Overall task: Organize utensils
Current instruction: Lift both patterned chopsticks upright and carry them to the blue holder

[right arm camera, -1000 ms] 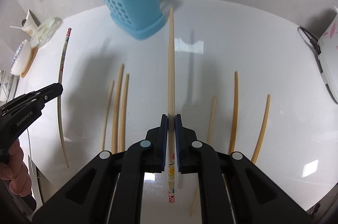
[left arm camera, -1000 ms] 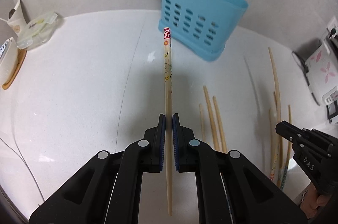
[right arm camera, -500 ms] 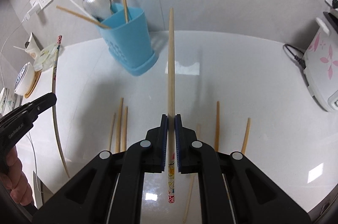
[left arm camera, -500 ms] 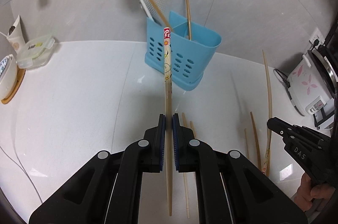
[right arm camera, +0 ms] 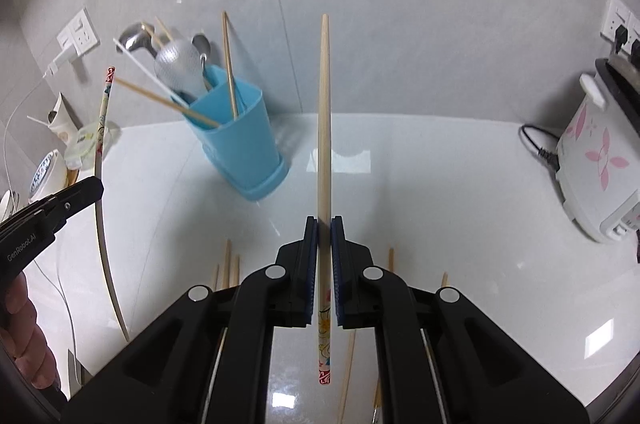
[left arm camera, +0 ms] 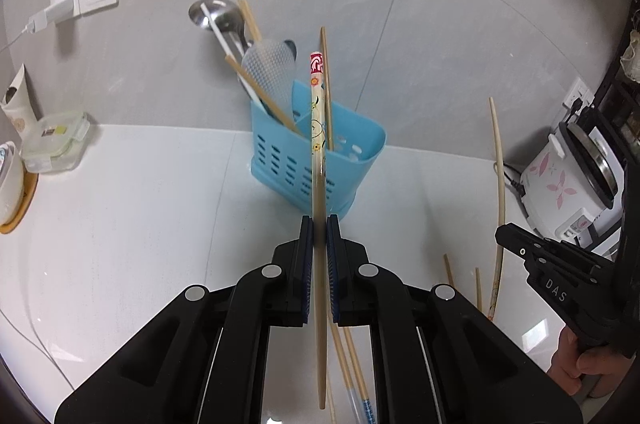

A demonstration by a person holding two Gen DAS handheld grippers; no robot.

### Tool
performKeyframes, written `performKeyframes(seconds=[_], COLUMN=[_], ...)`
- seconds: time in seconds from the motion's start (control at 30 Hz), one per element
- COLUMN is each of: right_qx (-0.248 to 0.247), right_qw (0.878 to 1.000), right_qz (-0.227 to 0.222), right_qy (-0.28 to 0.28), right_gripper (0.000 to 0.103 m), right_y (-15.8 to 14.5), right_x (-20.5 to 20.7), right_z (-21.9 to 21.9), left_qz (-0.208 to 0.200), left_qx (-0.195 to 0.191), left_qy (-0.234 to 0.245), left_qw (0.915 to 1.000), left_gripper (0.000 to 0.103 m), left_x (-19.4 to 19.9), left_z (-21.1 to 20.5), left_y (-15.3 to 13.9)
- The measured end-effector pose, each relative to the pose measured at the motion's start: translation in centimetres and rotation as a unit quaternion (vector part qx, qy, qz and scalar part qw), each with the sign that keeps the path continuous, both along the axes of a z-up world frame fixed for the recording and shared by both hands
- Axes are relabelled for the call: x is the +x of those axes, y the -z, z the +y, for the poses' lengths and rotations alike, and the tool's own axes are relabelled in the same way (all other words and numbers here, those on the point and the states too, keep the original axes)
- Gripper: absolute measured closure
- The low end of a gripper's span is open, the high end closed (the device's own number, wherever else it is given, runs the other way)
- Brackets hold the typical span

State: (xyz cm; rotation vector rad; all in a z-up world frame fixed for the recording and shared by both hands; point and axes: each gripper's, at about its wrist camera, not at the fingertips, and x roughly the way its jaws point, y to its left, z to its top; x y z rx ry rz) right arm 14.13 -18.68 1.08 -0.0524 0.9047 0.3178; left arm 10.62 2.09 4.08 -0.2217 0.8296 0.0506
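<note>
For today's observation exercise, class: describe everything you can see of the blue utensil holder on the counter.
The blue utensil holder is a light blue plastic caddy with rows of slots in its front wall, an inner divider and a lipped base. It stands upright on the white counter near the grey tiled wall. A metal ladle, a translucent paddle, a white stick and several wooden chopsticks lean inside it. Neither gripper touches it.

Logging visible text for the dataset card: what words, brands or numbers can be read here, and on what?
"DAS": on the right gripper, side of its body.
"GenRobot.AI": on the left gripper, side of its body.
Food container lid label: too small to read.
Rice cooker panel: too blurred to read.
</note>
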Motion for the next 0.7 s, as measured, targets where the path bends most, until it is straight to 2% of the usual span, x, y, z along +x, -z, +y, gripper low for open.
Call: performKeyframes(seconds=[0.4, 0.7], right_qx=[0.011, 0.025], right_qw=[0.999, 0.997], right_qz=[-0.042, -0.067], right_qy=[-0.003, -0.012], right_gripper=[0.097, 0.097], right_y=[-3.9, -6.4], right_x=[2.2, 4.1], right_z=[0.4, 1.1], left_qz=[-0.044, -0.061], left_qx=[0.008, 0.008], left_qy=[0.006, -0.004], left_qw=[0.9990, 0.9981], left_gripper=[0.097, 0.097], left_x=[2.5, 4.4], left_z=[0.1, 0.9], left_y=[-4.0, -6.4])
